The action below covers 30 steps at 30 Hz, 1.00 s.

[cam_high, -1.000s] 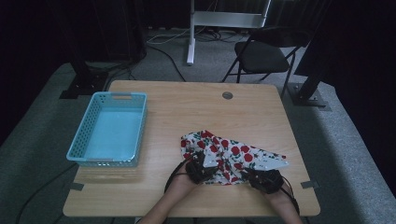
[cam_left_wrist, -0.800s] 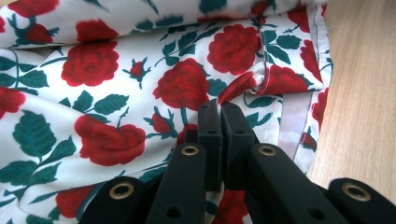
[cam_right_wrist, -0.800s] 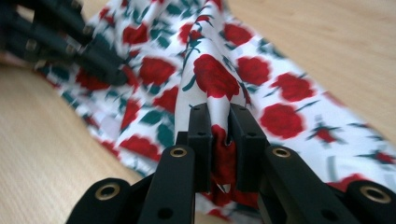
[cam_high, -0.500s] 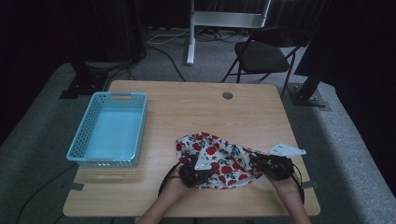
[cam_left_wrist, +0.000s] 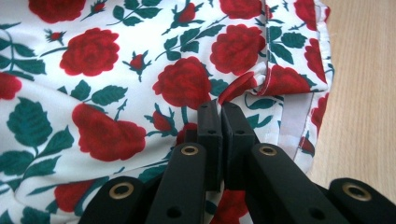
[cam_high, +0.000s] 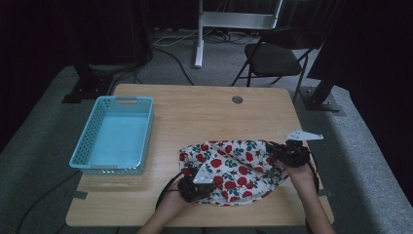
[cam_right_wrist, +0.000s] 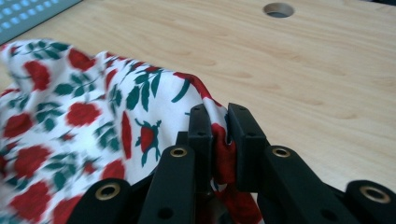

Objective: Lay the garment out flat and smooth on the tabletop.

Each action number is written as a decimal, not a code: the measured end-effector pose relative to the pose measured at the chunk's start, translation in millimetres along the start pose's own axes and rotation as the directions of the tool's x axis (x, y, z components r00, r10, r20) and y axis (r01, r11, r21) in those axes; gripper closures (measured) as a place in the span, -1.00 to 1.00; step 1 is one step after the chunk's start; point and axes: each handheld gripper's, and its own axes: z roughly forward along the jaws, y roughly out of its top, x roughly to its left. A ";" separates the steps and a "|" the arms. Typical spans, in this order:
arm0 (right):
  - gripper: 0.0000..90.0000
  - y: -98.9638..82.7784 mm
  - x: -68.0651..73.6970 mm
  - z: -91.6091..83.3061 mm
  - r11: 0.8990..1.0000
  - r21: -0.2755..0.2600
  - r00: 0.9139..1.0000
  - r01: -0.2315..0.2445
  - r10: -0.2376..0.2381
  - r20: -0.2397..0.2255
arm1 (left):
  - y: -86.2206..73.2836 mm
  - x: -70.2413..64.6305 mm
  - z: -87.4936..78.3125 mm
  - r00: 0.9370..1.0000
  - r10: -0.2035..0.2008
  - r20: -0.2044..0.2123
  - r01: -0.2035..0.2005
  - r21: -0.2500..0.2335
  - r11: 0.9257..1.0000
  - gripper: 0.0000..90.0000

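Both hands are at the near edge of the wooden table (cam_high: pixel 204 112), each working a gripper on the rose-print cloth (cam_high: pixel 234 168). The left gripper (cam_left_wrist: pixel 220 114) has its 2 black jaws pressed tight together, a fold of the cloth near a stitched hem pinched between them. The right gripper (cam_right_wrist: pixel 218 122) is clamped too, a bunched red-and-white edge of the cloth squeezed between its jaws and lifted a little off the wood. From the high view the cloth lies spread between the 2 grippers on the near right part of the table, left gripper (cam_high: pixel 192 187) at its near-left edge, right gripper (cam_high: pixel 285 152) at its right end. The blue basket (cam_high: pixel 92 131) sits well apart to the left.
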 end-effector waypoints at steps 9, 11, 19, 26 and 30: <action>0.76 10.1 -34.7 28.9 0.994 0.096 0.998 -0.060 0.056 0.041 | -8.4 0.1 -8.6 1.000 -0.004 0.006 0.004 0.001 1.000 0.96; 0.73 7.0 -41.6 38.2 0.990 0.120 0.996 -0.080 0.075 0.050 | -10.2 0.8 -9.8 1.000 -0.017 0.010 0.017 -0.003 1.000 0.96; 0.66 -6.6 -54.6 70.7 0.975 0.185 0.991 -0.125 0.114 0.069 | -14.0 0.9 -11.1 0.999 -0.039 0.021 0.040 -0.022 0.999 0.96; 0.47 -9.7 -59.9 78.1 0.972 0.197 0.990 -0.125 0.109 0.090 | -14.9 0.9 -11.6 0.999 -0.041 0.022 0.041 -0.022 0.999 0.96; 0.35 -11.3 -64.5 77.6 0.971 0.200 0.987 -0.134 0.112 0.119 | -15.8 1.2 -11.4 0.998 -0.054 0.024 0.054 -0.031 0.998 0.96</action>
